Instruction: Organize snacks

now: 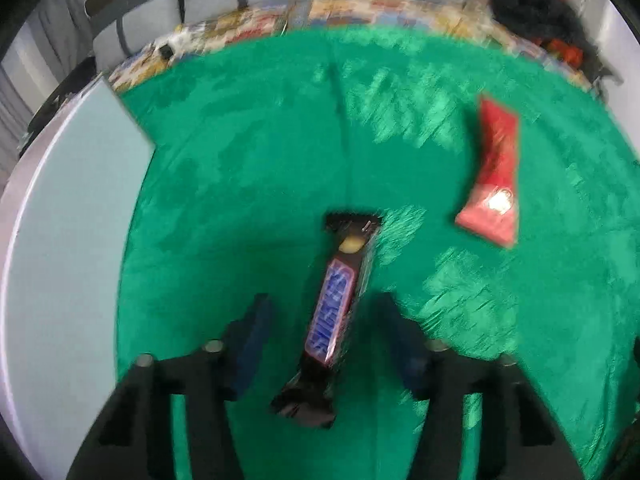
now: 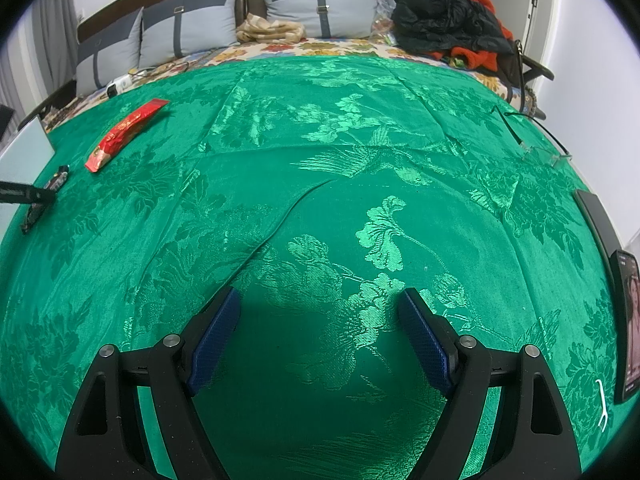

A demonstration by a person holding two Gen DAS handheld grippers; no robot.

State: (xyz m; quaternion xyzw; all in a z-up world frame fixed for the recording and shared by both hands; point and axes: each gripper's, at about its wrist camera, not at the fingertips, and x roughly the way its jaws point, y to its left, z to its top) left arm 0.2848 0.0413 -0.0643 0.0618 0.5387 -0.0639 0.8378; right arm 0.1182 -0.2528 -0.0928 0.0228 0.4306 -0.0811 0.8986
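Note:
A brown Snickers bar (image 1: 334, 312) lies lengthwise on the green cloth (image 1: 248, 184) between the fingers of my left gripper (image 1: 324, 304). The jaws stand wide open on either side of it, not touching it. A red snack packet (image 1: 494, 176) lies further off to the right. In the right wrist view the same red packet (image 2: 126, 134) lies at the far left, with the Snickers bar (image 2: 48, 196) and part of the left gripper at the left edge. My right gripper (image 2: 320, 300) is open and empty over the green cloth (image 2: 340, 200).
A pale box (image 1: 68, 240) stands at the left of the cloth; its corner also shows in the right wrist view (image 2: 24, 152). A phone (image 2: 630, 320), a dark tablet (image 2: 596, 220) and a white floss pick (image 2: 602, 404) lie at the right edge. Pillows and clothes (image 2: 452, 20) lie behind.

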